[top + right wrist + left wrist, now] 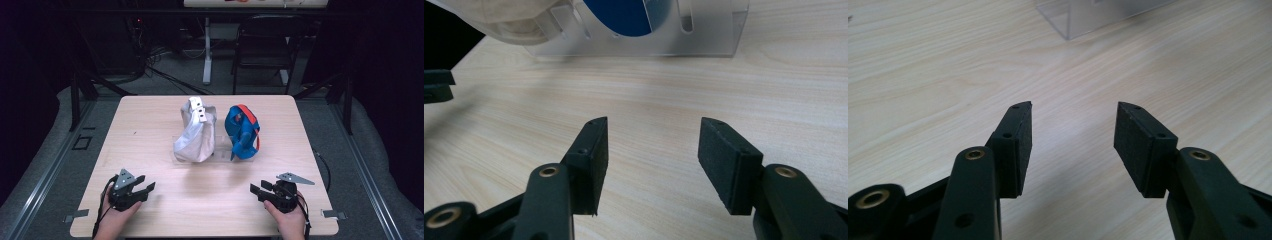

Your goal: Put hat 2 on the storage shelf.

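Observation:
A pale grey-white bag (196, 132) and a blue bag with an orange strap (242, 131) stand side by side on a clear plastic rack (220, 151) at the middle of the wooden table (150, 130). My left gripper (146, 190) rests near the front left edge, open, nothing between its jaws (1073, 135). My right gripper (257, 190) sits near the front right edge, also open and empty (651, 150). In the right gripper view the clear rack (704, 35) holds the blue bag (621, 15) and the pale bag (504, 17) ahead of the jaws.
A corner of the clear rack (1073, 20) shows ahead of the left jaws. A dark chair (262, 45) and a white table leg (206, 50) stand beyond the table, with cables on the floor. Bare wood lies between the grippers and the rack.

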`<state>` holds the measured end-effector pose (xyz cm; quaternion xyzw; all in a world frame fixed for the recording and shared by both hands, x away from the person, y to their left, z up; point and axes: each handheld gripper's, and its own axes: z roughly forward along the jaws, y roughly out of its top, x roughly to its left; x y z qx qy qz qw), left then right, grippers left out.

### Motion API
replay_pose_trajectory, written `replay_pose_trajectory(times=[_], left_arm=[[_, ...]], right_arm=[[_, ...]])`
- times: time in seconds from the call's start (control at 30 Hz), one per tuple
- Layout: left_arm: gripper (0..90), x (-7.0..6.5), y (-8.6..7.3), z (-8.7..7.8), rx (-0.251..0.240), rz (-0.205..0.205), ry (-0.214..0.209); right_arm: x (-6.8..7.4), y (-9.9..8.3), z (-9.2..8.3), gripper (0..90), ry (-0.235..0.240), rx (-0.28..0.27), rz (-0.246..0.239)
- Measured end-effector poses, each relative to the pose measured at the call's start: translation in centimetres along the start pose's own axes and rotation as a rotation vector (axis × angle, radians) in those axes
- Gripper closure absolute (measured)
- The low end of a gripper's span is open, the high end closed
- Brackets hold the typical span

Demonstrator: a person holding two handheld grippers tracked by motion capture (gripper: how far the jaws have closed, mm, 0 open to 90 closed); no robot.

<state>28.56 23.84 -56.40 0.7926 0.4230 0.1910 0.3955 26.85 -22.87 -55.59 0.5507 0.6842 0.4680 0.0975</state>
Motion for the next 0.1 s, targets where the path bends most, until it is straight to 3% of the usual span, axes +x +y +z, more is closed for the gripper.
replay_pose_trajectory(times=[0.1], left_arm=[[50.0, -0.76, 0.28, 0.23, -0.016, 0.015, -0.008]], right_arm=[[-0.09, 0.09, -0.13, 47.2, 0.014, -0.005, 0.008]])
